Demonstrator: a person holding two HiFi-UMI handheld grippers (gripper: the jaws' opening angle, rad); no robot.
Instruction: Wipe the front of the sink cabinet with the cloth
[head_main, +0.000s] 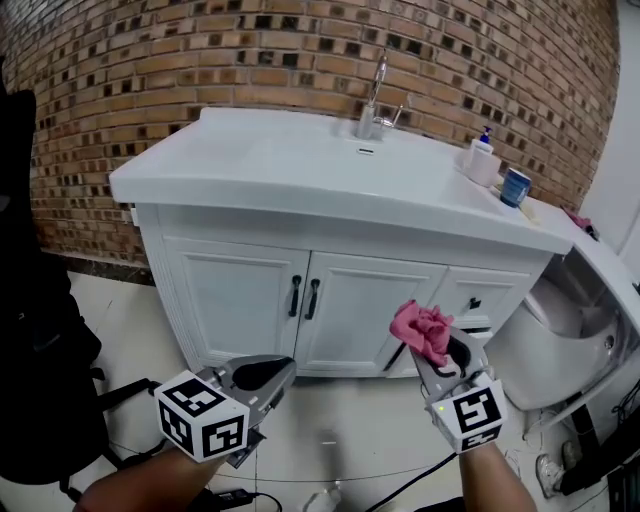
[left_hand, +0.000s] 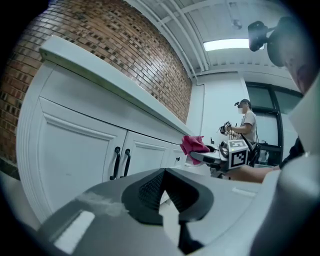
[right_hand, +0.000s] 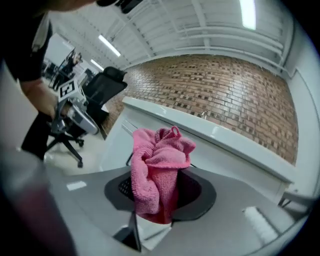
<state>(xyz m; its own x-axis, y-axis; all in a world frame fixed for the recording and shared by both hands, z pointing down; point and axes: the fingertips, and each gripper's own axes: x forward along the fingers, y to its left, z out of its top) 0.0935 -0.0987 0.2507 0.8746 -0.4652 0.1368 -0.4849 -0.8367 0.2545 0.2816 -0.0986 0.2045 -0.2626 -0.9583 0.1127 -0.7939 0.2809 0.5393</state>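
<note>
A white sink cabinet (head_main: 340, 290) with two doors and black handles (head_main: 303, 297) stands against a brick wall. My right gripper (head_main: 440, 352) is shut on a bunched pink cloth (head_main: 422, 328), held a short way in front of the cabinet's right drawers, not touching them. In the right gripper view the pink cloth (right_hand: 157, 167) stands up between the jaws. My left gripper (head_main: 268, 373) hangs low before the left door, jaws shut with nothing in them. In the left gripper view the cabinet doors (left_hand: 85, 150) and the right gripper with the cloth (left_hand: 194, 144) show.
On the countertop (head_main: 300, 165) are a tap (head_main: 377, 100), a soap bottle (head_main: 482, 155) and a blue cup (head_main: 515, 186). A white toilet (head_main: 570, 330) stands to the right. A black chair (head_main: 30, 330) sits at the left. Cables lie on the tiled floor (head_main: 330, 440).
</note>
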